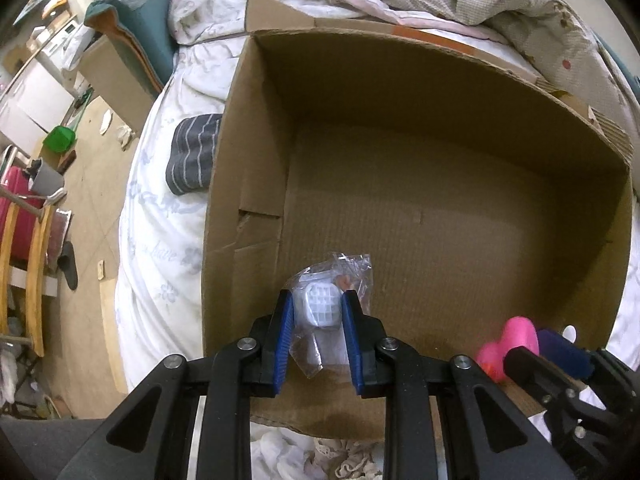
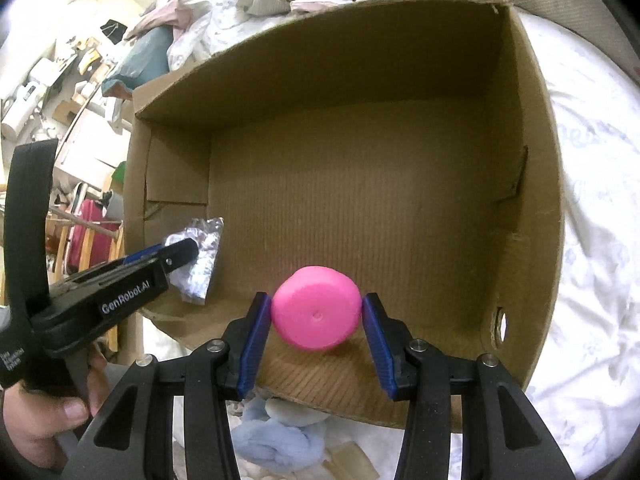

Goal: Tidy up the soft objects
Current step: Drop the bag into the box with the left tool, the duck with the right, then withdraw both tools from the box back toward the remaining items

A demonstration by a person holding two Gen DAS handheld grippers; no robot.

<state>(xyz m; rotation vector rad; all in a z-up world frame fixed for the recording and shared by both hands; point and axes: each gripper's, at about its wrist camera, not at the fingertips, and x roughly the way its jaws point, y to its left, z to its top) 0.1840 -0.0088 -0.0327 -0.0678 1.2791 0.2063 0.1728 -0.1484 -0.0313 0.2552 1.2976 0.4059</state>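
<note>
The left gripper (image 1: 317, 309) is clamping a clear plastic packet with a white gridded item (image 1: 322, 305) above the open brown cardboard box (image 1: 420, 208). The right gripper (image 2: 317, 318) is squeezing a round pink soft toy (image 2: 316, 312) over the near wall. A grey striped cloth (image 1: 192, 154) is lying on the white bedsheet (image 1: 156, 240) beside the box.

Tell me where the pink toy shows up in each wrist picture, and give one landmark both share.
Left wrist view: the pink toy sits low right, beside the right gripper's dark fingers.
Right wrist view: the pink toy is low centre, between the right gripper fingers.
Shared landmark: the cardboard box, open below both.
</note>
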